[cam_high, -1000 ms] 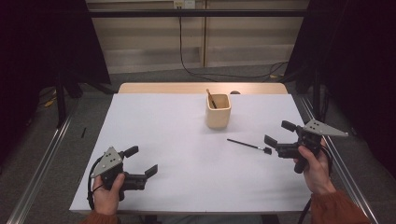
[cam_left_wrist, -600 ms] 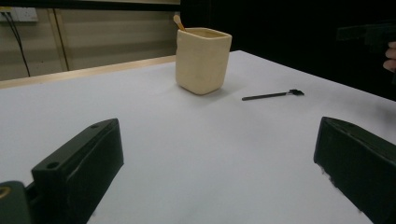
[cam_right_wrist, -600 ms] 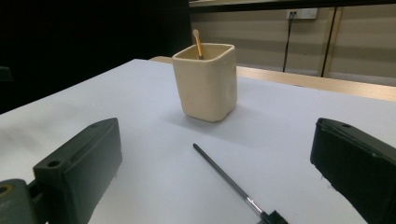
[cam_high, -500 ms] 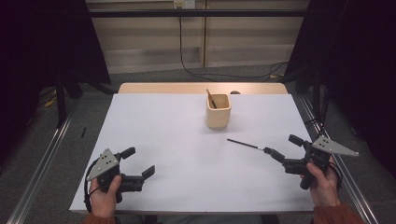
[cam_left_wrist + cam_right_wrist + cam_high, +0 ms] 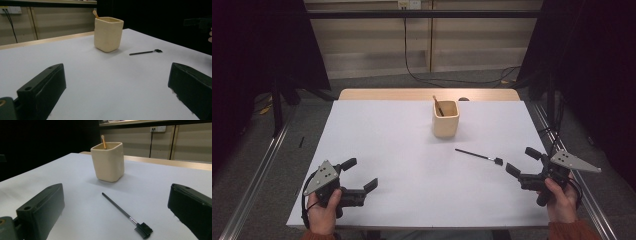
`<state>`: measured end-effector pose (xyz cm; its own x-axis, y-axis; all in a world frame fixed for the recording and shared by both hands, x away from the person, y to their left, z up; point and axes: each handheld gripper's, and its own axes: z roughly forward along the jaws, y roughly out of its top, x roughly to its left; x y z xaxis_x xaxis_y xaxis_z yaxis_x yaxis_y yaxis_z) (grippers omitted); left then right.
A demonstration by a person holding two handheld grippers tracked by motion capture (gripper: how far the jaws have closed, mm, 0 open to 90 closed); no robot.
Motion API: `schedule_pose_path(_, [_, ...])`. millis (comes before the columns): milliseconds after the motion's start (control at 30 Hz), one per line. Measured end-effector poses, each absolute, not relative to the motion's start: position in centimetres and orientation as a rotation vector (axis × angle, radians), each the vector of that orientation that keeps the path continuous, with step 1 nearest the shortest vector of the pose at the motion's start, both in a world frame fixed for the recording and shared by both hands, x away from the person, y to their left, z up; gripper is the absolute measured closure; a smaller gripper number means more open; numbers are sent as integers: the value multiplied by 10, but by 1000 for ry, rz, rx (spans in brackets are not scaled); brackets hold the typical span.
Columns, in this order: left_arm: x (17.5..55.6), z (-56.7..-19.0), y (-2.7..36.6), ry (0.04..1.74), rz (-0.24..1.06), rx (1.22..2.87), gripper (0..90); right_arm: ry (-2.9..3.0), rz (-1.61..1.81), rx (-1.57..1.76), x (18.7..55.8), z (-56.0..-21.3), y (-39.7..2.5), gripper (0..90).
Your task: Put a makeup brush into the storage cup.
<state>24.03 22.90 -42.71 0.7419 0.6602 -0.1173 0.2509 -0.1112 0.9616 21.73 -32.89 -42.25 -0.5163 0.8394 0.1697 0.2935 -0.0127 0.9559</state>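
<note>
A cream square cup (image 5: pixel 446 119) (image 5: pixel 108 34) (image 5: pixel 108 161) stands upright at the middle back of the white table, with a wooden stick (image 5: pixel 437 105) (image 5: pixel 103 141) leaning inside it. A thin black brush (image 5: pixel 479 156) (image 5: pixel 145 52) (image 5: pixel 126 215) lies flat on the table, its comb head pointing toward the right hand. My right gripper (image 5: pixel 522 162) is open near the right front edge, its jaws just short of the brush head and apart from it. My left gripper (image 5: pixel 360 174) is open at the front left, holding nothing.
The white table top (image 5: pixel 402 145) has a wooden strip along its far edge. Metal rails (image 5: pixel 252 185) run along the floor on both sides. A cable hangs down the back wall (image 5: pixel 412 55).
The right gripper has drawn back toward the front right edge, leaving the brush lying on the table. The left gripper has drifted slightly nearer the front edge.
</note>
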Motion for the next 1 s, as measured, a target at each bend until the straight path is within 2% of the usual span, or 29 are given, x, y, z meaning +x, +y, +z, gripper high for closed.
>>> schedule_pose_path(267, [243,-428,229,722,397,1693,14,1828,1560,1165,216,-421,-328,37])
schedule_pose_path(500, [242,-426,230,727,409,1682,14,1820,1555,1139,219,-417,-328,25])
schedule_pose_path(1000, [242,-427,229,727,403,1703,14,1851,1544,1104,259,-407,-322,26])
